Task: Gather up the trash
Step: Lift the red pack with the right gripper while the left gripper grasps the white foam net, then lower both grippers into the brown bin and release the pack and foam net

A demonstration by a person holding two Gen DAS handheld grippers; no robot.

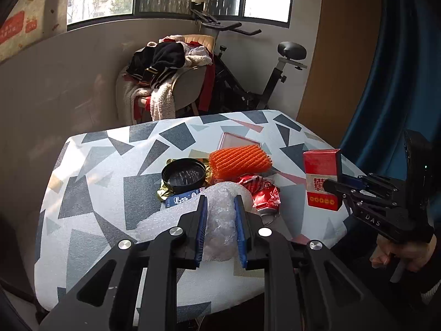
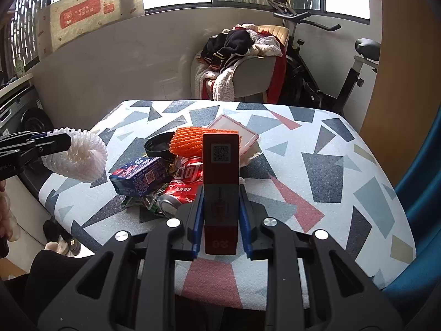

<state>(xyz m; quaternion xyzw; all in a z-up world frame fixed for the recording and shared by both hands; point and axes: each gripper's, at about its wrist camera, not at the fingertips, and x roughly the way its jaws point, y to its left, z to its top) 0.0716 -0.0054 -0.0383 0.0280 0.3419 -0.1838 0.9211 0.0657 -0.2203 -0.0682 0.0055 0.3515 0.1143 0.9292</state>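
Note:
My left gripper (image 1: 220, 201) is shut on a white foam net (image 1: 220, 220), lifted off the patterned table (image 1: 96, 179); in the right wrist view the white foam net (image 2: 80, 157) hangs from the left gripper (image 2: 59, 142) past the table's left edge. My right gripper (image 2: 220, 193) is shut on a tall red box (image 2: 220, 165), upright above the table; the red box (image 1: 322, 179) shows in the right gripper (image 1: 335, 190) at the right. On the table lie an orange foam net (image 1: 239, 161), a black lid (image 1: 183, 175), a crushed red can (image 1: 264, 193) and a blue box (image 2: 140, 176).
A clear pink-rimmed lid (image 1: 239, 140) and gold foil (image 1: 165, 193) lie among the pile. Behind the table stand a chair heaped with clothes (image 1: 171, 74) and an exercise bike (image 1: 261, 82). A blue curtain (image 1: 399, 82) hangs at the right.

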